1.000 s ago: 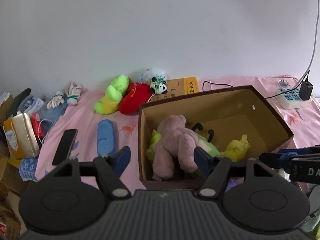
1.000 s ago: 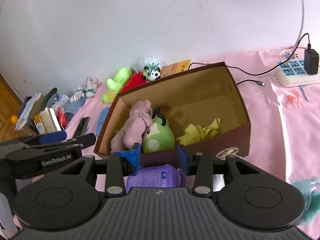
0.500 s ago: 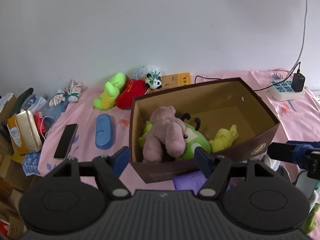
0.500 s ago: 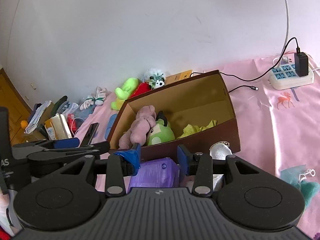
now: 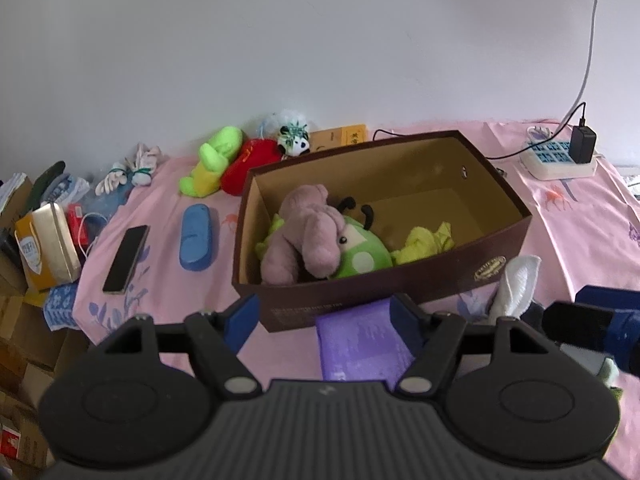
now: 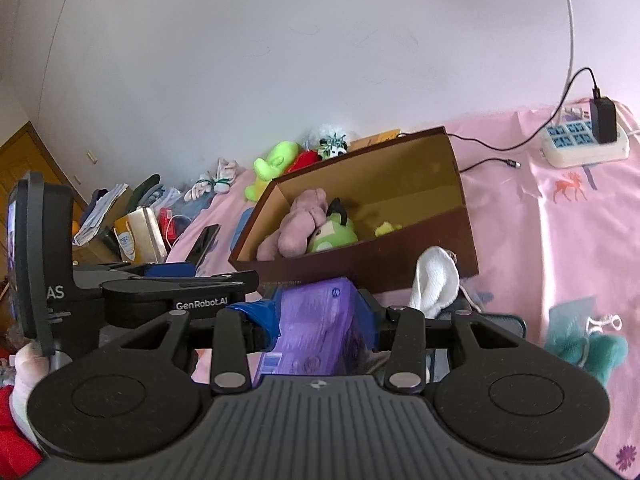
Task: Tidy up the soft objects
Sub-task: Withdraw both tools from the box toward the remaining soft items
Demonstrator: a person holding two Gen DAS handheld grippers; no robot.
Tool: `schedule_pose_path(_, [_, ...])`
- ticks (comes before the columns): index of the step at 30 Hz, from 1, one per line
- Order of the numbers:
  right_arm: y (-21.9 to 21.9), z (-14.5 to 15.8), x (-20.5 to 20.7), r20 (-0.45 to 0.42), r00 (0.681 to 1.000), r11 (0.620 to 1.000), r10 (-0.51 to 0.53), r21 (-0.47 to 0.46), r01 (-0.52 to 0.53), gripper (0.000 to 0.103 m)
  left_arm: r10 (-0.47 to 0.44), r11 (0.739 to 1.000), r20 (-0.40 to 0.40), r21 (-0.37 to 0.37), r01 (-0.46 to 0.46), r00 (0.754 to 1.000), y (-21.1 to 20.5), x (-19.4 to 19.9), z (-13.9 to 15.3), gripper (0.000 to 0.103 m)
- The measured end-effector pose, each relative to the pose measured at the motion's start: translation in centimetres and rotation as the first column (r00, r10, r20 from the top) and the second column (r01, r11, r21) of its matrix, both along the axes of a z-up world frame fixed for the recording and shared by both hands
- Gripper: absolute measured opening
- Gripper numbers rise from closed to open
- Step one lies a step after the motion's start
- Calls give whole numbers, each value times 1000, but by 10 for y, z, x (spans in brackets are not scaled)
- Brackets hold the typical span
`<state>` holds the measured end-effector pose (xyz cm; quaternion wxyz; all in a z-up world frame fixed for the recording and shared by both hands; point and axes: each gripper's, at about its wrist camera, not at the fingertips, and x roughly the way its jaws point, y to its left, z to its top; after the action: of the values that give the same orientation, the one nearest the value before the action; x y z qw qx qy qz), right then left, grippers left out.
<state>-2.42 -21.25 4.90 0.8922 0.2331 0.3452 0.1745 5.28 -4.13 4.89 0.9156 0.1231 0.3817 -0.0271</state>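
A brown box (image 5: 400, 300) sits on the pink bed holding a pink plush (image 5: 308, 232), a green plush (image 5: 360, 252) and a yellow cloth (image 5: 424, 240). Behind it lie a lime plush (image 5: 212, 160), a red plush (image 5: 248, 160) and a panda toy (image 5: 294, 142). A purple pack (image 5: 360, 340) lies before the box, a white sock (image 5: 516, 280) to its right. My left gripper (image 5: 323, 318) hangs open above the box's front wall. My right gripper (image 6: 318, 312) hovers with pads apart, and the purple pack (image 6: 316, 320) shows between them, lying on the bed below.
A phone (image 5: 126, 258) and a blue case (image 5: 196, 240) lie left of the box, with cartons (image 5: 48, 248) past the bed's left edge. A power strip (image 5: 560, 156) with cables sits at the back right. A teal soft item (image 6: 588, 348) lies on the right.
Both grippers have drawn back from the box, which now looks smaller and farther off. More of the purple pack and the white sock have come into view.
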Motion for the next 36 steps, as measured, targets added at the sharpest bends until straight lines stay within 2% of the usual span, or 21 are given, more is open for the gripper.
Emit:
schedule_pose_path(18, [-23,-19,-38,-51,999,999,17,46,-15,25,14,1000,-59,13,-13,998,-22,-27,-23,72])
schedule_pose_path(31, [-44,-46,-60,-131,991,999,-27,40,32,25,-26,998,-132,-58,18,991,-15,-46,-52,72])
schedule_pose_path(36, [-52,-57,-66,-158,986,998,-49,17,52,25,-111,989,-130,-109,97,985,-19,-58,-60,72])
